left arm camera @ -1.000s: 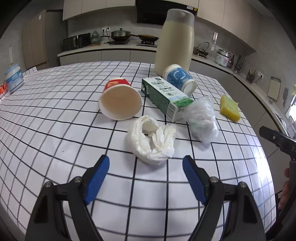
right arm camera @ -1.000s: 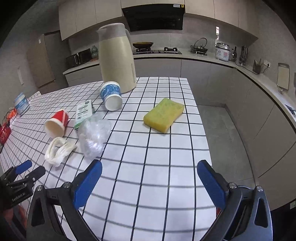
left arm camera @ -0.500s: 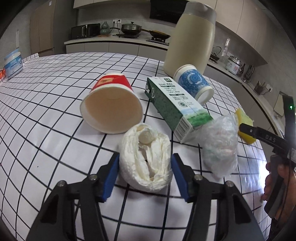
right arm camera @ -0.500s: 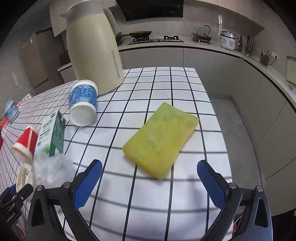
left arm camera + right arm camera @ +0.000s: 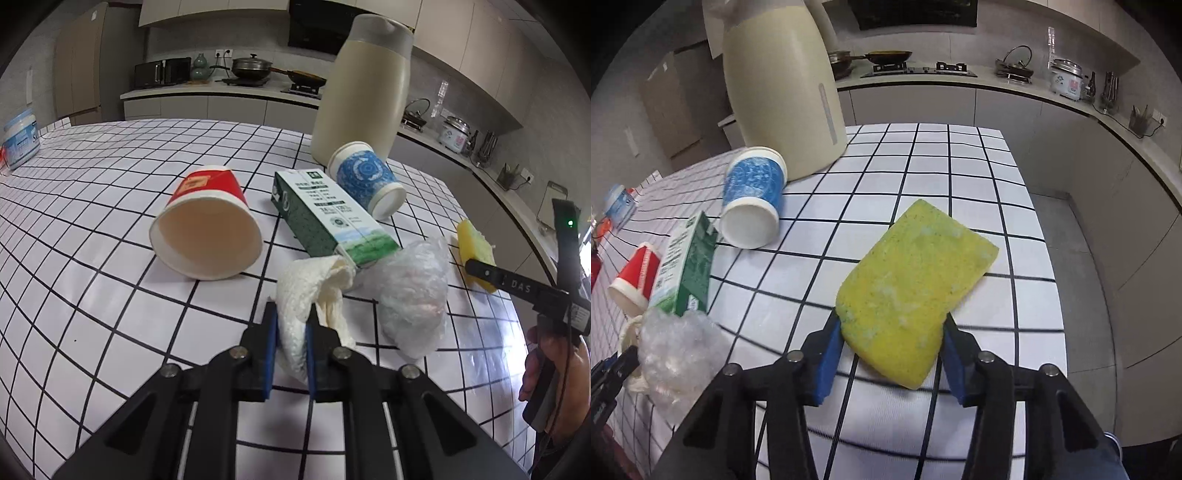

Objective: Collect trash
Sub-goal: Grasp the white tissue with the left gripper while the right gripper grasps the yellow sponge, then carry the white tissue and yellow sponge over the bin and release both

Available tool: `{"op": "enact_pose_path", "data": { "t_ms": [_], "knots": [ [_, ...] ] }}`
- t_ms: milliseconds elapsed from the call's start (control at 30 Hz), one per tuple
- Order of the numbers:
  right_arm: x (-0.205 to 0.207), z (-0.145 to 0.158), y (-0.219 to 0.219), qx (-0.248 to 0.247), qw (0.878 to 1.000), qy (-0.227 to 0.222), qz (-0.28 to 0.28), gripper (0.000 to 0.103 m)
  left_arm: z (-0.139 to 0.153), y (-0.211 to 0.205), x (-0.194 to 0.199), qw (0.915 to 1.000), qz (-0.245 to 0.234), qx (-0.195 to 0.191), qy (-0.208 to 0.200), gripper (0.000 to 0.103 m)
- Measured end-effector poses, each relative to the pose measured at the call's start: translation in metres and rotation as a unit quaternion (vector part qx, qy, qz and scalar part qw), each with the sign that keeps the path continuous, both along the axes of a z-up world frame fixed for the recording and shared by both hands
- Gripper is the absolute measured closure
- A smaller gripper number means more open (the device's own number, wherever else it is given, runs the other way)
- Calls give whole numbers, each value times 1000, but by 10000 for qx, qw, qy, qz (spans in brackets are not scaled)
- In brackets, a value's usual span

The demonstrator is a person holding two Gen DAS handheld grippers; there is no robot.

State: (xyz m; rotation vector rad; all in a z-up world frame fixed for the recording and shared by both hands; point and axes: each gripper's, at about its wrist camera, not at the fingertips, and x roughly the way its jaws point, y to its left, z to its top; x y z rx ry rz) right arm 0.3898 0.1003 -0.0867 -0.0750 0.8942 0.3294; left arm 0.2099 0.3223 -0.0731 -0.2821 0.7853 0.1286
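Observation:
My left gripper (image 5: 290, 325) is shut on a crumpled white paper towel (image 5: 306, 291) on the checked table. Beyond it lie a tipped red paper cup (image 5: 207, 229), a green milk carton (image 5: 328, 214), a tipped blue paper cup (image 5: 365, 179) and a clear crumpled plastic bag (image 5: 410, 291). My right gripper (image 5: 892, 334) is shut on the near end of a yellow sponge (image 5: 916, 280), which rests on the table. The right gripper also shows at the right edge of the left wrist view (image 5: 517, 286).
A tall cream thermos jug (image 5: 364, 88) stands behind the blue cup. A white-blue tub (image 5: 20, 142) sits at the far left. The table's right edge (image 5: 1045, 258) drops to the floor, with kitchen counters beyond.
My left gripper closed on the paper towel and squeezed it. My right gripper moved forward to the sponge and closed on its near end.

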Motion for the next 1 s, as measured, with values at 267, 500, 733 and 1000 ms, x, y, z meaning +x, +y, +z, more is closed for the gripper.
{"op": "enact_pose_path", "data": {
  "t_ms": [267,500,733,1000],
  "knots": [
    [-49,21,-12,102,9997,-213,20,52,9,-5,-16,9997,-188,-73,-134,89],
    [-92,37,-20,64,9994,-341,-51,52,28,-14,-30,9987,-415,-19,-298,90],
    [-142,61,-35,102,9981,-553,-241,52,49,-31,-51,9954,-794,39,-529,90],
    [-219,79,-60,-9,9955,-719,-616,52,60,-59,-80,9890,-1303,-21,-705,90]
  ]
}}
